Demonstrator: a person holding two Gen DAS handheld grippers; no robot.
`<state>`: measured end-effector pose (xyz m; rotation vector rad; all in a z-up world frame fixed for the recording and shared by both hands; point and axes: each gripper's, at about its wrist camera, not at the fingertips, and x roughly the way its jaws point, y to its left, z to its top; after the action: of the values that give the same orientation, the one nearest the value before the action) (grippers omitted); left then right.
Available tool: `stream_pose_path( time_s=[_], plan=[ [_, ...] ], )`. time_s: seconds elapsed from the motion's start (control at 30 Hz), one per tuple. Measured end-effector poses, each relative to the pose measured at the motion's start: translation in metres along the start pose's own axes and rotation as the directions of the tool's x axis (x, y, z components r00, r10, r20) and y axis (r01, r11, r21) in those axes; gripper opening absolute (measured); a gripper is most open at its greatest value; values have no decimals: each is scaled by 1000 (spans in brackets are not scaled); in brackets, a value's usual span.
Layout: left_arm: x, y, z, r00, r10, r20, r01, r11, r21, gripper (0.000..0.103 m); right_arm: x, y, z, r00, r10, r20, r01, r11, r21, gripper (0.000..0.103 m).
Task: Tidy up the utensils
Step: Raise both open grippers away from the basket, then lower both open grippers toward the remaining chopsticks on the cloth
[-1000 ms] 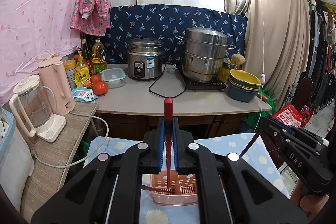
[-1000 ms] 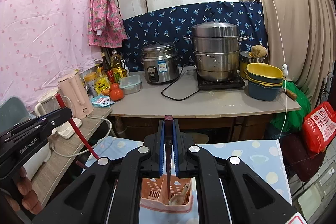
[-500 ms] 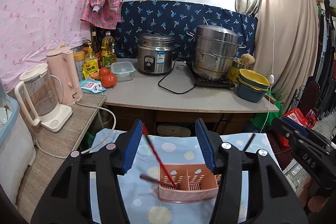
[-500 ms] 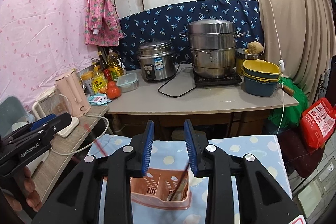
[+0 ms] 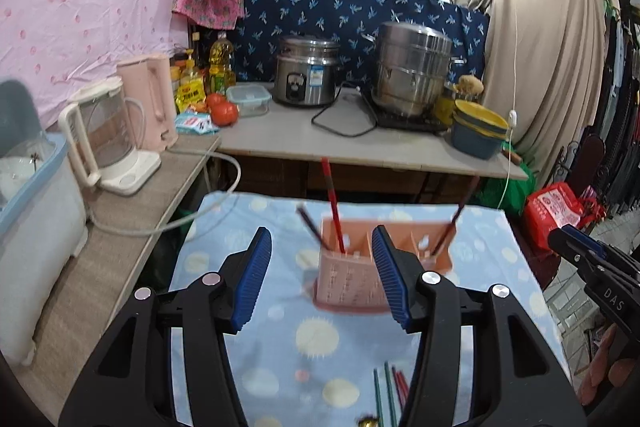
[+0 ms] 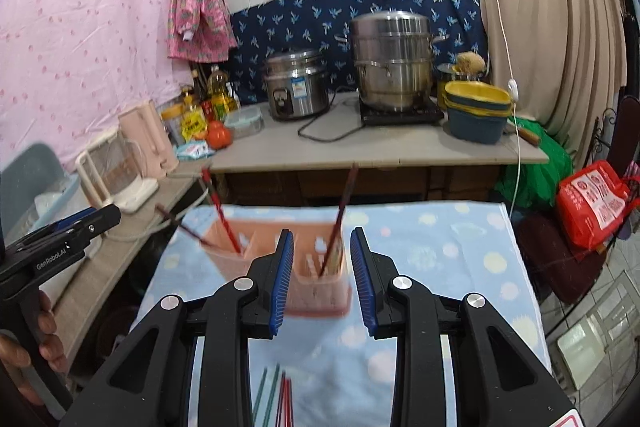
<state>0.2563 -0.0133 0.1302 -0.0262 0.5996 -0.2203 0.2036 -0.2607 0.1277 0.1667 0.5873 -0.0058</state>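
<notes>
At frame centre, both claws, left claw wide and right claw narrower, gape empty before the pink slotted plastic utensil caddy, red chopsticks already slotted upright.

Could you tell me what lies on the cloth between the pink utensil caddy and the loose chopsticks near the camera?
Nothing: in the right wrist view, only bare blue cloth lies between the caddy and the loose chopsticks.
</notes>
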Motion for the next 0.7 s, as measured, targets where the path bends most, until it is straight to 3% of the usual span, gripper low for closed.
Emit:
stream_pose_path(
  time_s=[0.37, 0.7],
  plan=[
    [-17, -4, -117, 983, -4, -185, 5, 1000, 5, 50, -42, -2, -115, 988, -20, -150, 19, 1000, -8, 29],
    [-19, -13, -215, 936, -30, -350, 35, 999, 6, 50, -52, 7, -220, 950, -16, -311, 12, 1000, -15, 29]
  ],
)
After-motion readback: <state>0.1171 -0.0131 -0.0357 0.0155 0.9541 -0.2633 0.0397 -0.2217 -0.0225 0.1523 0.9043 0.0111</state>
